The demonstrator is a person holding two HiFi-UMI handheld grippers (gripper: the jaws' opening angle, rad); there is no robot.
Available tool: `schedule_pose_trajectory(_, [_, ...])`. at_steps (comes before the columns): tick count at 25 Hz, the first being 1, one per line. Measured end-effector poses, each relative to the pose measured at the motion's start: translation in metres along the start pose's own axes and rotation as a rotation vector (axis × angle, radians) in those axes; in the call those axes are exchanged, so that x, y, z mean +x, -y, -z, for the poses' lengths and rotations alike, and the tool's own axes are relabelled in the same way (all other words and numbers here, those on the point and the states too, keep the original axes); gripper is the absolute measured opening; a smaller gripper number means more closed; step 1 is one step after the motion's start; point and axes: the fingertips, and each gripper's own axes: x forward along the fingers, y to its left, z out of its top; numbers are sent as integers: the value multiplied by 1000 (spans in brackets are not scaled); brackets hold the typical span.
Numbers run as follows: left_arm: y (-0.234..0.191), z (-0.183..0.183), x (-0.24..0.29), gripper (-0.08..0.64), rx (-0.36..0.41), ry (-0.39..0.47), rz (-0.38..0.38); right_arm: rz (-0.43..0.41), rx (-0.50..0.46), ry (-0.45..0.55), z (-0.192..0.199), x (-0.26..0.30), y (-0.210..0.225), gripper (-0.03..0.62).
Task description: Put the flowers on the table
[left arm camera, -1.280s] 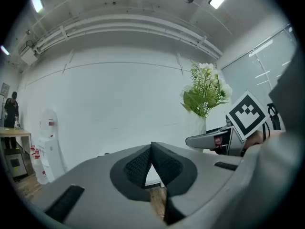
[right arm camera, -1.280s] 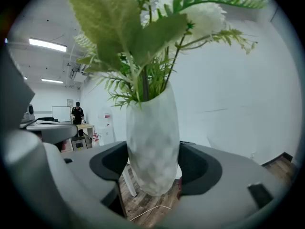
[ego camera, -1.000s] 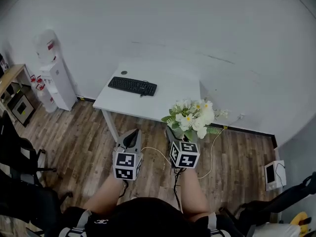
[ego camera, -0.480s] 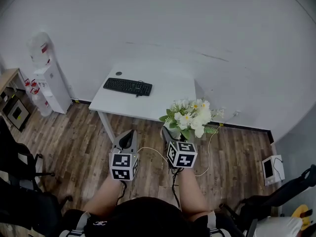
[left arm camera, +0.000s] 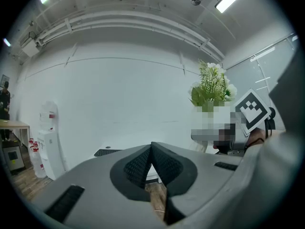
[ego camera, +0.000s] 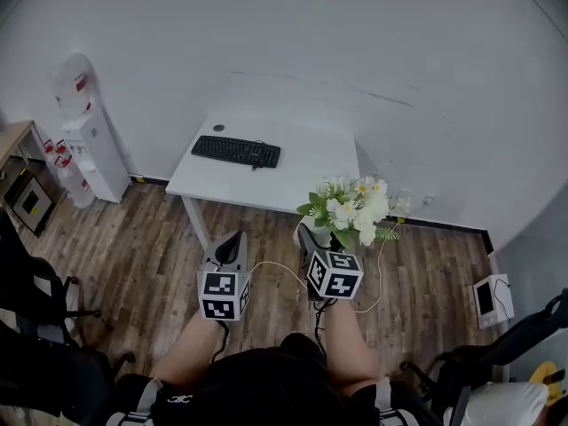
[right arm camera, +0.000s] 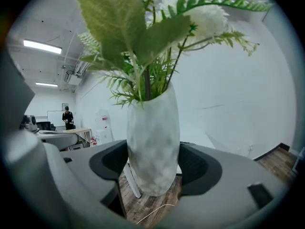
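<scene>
A white vase (right arm camera: 153, 144) with white flowers (ego camera: 353, 209) and green leaves is clamped between the jaws of my right gripper (ego camera: 312, 240), upright, held over the wooden floor just short of the white table (ego camera: 302, 180). The flowers (left arm camera: 212, 84) also show at the right of the left gripper view. My left gripper (ego camera: 232, 248) is shut with nothing in it, its pads (left arm camera: 143, 165) pressed together, and it hangs left of the right one, in front of the table's near edge.
A black keyboard (ego camera: 236, 152) lies on the table's left half. A water dispenser (ego camera: 87, 136) stands against the wall at left, beside a wooden shelf (ego camera: 19, 169). A white cable (ego camera: 275, 270) runs over the floor. Black chairs (ego camera: 35, 300) stand at lower left.
The right gripper with the vase has shifted slightly right and forward towards the table. The view has drifted a little; the left gripper stays about where it was.
</scene>
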Motion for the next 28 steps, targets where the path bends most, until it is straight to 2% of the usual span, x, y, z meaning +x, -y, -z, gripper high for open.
schedule_pose_trajectory(8, [-26, -12, -6, 2, 31, 34, -33, -1, 10, 19, -6, 10, -3, 341])
schedule_pose_trajectory(14, [-31, -24, 4, 2, 72, 63, -52, 14, 8, 43, -17, 23, 10, 341])
schedule_pose_trajectory(21, [-34, -17, 47, 2, 58, 36, -63, 29, 12, 53, -22, 54, 42, 341])
schedule_pose_trajectory(28, [-29, -16, 120, 2, 69, 23, -45, 35, 4, 34, -28, 110, 82, 341])
